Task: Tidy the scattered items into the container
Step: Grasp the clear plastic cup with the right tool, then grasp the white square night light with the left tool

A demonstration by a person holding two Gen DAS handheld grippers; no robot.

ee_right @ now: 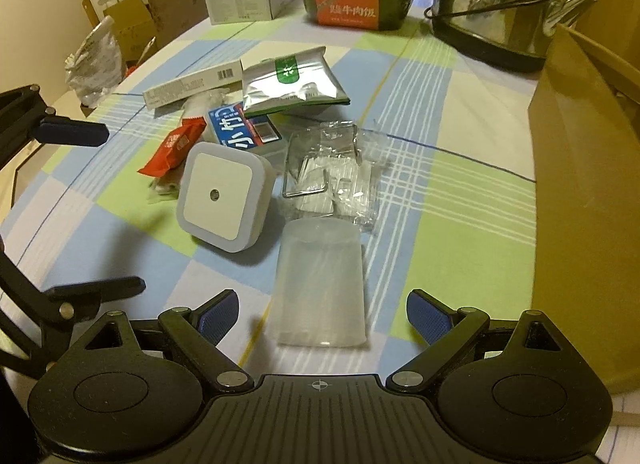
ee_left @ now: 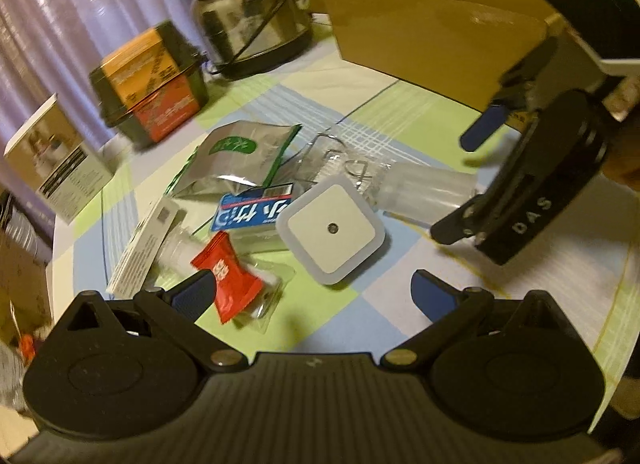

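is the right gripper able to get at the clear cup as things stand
Probably yes. The right gripper is open, and the clear cup lies on its side directly between its fingers with nothing in front of it. The night light sits to the left, apart from the cup.

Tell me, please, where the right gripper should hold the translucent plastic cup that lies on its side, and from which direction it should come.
Probably grip the translucent cup across its round body near the middle, coming from its near end along its length. It lies on its side between the open right gripper fingers, so they already flank its walls. Close gently; thin plastic may flex.
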